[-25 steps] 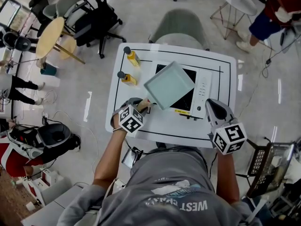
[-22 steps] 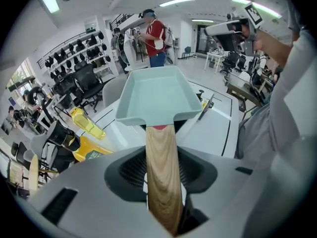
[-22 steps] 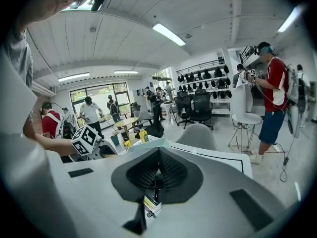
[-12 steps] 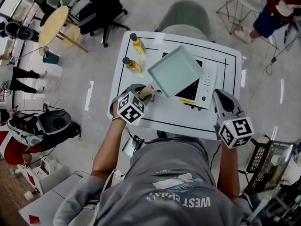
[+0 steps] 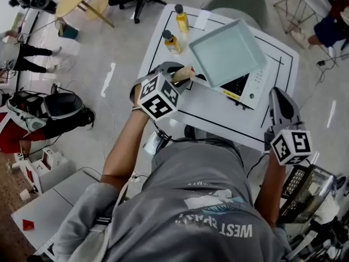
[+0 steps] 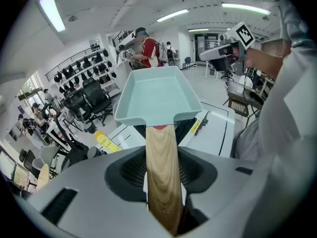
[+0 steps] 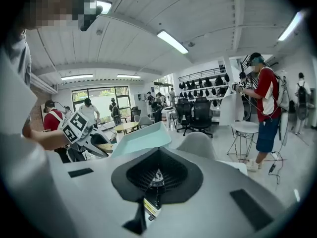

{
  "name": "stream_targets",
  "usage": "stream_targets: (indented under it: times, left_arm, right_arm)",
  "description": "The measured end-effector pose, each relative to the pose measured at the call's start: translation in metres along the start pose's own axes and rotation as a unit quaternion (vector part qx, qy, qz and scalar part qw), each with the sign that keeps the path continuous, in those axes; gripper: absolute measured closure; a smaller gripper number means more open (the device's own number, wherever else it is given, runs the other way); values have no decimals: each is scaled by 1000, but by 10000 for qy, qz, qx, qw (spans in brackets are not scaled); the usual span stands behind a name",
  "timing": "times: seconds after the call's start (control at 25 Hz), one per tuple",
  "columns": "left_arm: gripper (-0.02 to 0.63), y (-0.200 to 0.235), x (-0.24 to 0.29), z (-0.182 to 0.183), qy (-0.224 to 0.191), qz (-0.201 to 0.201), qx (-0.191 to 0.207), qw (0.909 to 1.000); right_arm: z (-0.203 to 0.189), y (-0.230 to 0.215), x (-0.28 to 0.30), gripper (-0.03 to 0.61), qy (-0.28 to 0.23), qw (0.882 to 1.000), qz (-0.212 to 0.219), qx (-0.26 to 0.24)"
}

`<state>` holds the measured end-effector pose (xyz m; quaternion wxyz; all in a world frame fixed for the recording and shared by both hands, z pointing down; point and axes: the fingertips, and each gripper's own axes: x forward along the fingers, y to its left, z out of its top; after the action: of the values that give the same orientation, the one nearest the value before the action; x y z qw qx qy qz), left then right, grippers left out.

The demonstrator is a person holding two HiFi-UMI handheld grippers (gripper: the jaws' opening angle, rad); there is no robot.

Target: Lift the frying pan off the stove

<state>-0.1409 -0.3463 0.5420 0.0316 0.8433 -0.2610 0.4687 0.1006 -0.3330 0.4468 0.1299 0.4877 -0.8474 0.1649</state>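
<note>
A square mint-green frying pan (image 5: 226,52) with a wooden handle (image 5: 184,74) hangs in the air above the white stove (image 5: 252,93), tilted a little. My left gripper (image 5: 177,72) is shut on that handle. In the left gripper view the handle (image 6: 162,172) runs between the jaws and the pan (image 6: 156,95) stands out ahead over the stove (image 6: 214,129). My right gripper (image 5: 277,96) is shut and empty, off the table's near right corner. In the right gripper view the pan (image 7: 141,138) and the left gripper (image 7: 94,145) show to the left.
The stove stands on a white table (image 5: 212,113) with black lines. Two yellow bottles (image 5: 180,16) (image 5: 171,41) stand at its left side. A grey chair (image 5: 240,7) is behind the table. Office chairs, tables and people fill the room around.
The left gripper has raised the pan higher above the stove. The right gripper has drawn back from the table's front edge toward the near right.
</note>
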Motion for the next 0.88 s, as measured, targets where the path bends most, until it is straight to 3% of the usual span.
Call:
stream_targets:
  times: [0.88]
  left_arm:
    - [460,-12,-50,3,-227,267,15,9994]
  right_arm:
    - [45,16,-43,572,-565,9929,-482,-931]
